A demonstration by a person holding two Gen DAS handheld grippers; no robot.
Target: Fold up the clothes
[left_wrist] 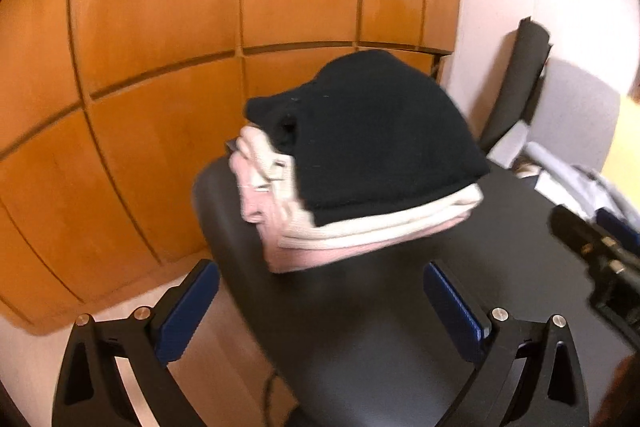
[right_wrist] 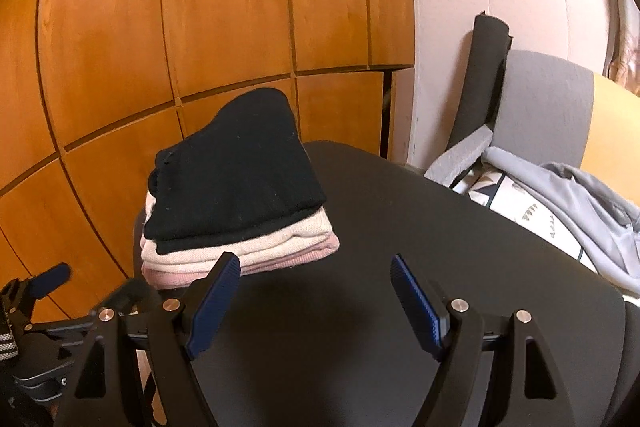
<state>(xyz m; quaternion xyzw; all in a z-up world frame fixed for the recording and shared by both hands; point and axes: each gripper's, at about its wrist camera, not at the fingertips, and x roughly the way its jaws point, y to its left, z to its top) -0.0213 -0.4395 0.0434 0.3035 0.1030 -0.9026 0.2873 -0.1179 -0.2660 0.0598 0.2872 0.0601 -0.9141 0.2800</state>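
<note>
Sitting at the far left corner of the black table (right_wrist: pixel 400 227): a stack of folded clothes (right_wrist: pixel 236 227), with a black garment (right_wrist: pixel 236 179) on top, a cream one (right_wrist: pixel 264 243) under it and a pink one (right_wrist: pixel 180 277) at the bottom, overhanging the left edge a little (seen best from the left wrist view). Hovering above the near left part of the table, fingers spread wide and gripping nothing: the left gripper (left_wrist: pixel 320 311), short of the stack and not touching it. Hovering over the near middle of the table, likewise spread and empty: the right gripper (right_wrist: pixel 316 299), its left pad (right_wrist: pixel 216 299) overlapping the stack's near edge in the right wrist view (contact impossible to tell). Lying off the right edge of the table: a grey garment (right_wrist: pixel 580 203) over patterned fabric (right_wrist: pixel 516 203). Standing behind it all: orange wooden panels (right_wrist: pixel 200 27).
</note>
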